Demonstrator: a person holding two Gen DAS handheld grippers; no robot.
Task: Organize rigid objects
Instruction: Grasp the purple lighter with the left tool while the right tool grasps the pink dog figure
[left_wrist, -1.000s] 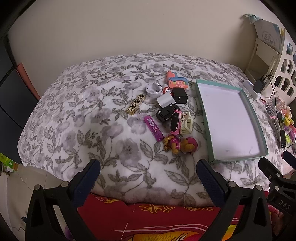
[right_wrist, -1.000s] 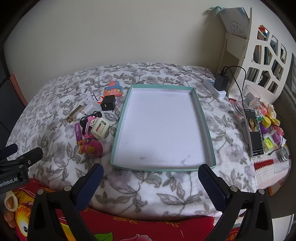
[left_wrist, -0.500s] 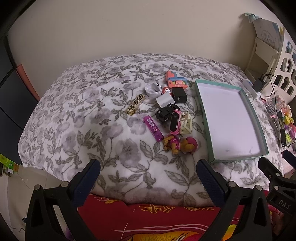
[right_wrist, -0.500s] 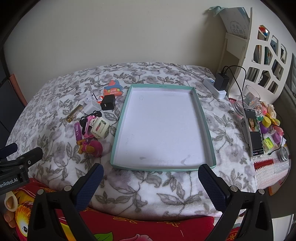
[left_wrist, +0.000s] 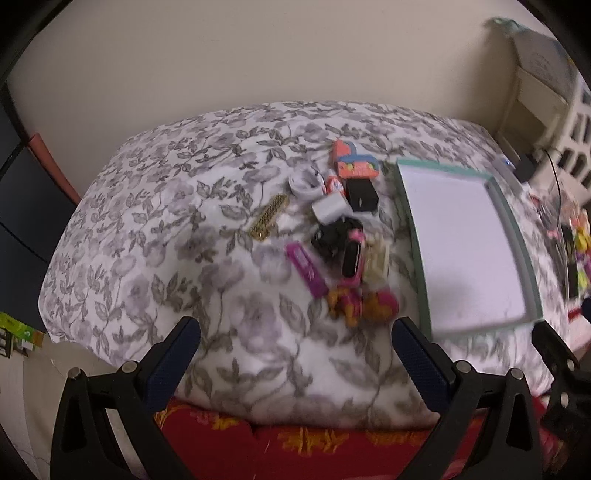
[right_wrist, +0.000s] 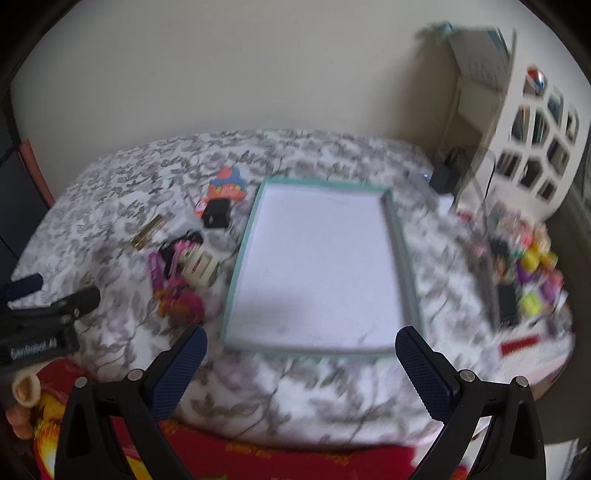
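both views are smeared, so small details are hard to read. the left gripper hangs over the near edge of the floral blanket with its two blue-padded fingers set wide apart and nothing between them. the right gripper sits the same way, fingers spread and empty, in front of the teal tray, whose white floor is bare. the things to sort lie in a loose cluster on the blanket just left of the tray: a pink toy figure nearest the left gripper, a purple bar beside it, a pink-cased dark gadget resting against a cream frame-like piece, and a black lump that may be a toy car. farther back are a white block, a black cube, a white round item, a gold strip lying apart to the left, and an orange and blue box at the far end. nothing stands between the left gripper and the pile. right of the tray a crowd of bright small things and a dark phone-like slab line the blanket's edge, with a white cut-out shelf and a black plug behind. a red patterned cloth lies under both grippers, and the left gripper's body shows at the left edge of the right wrist view.
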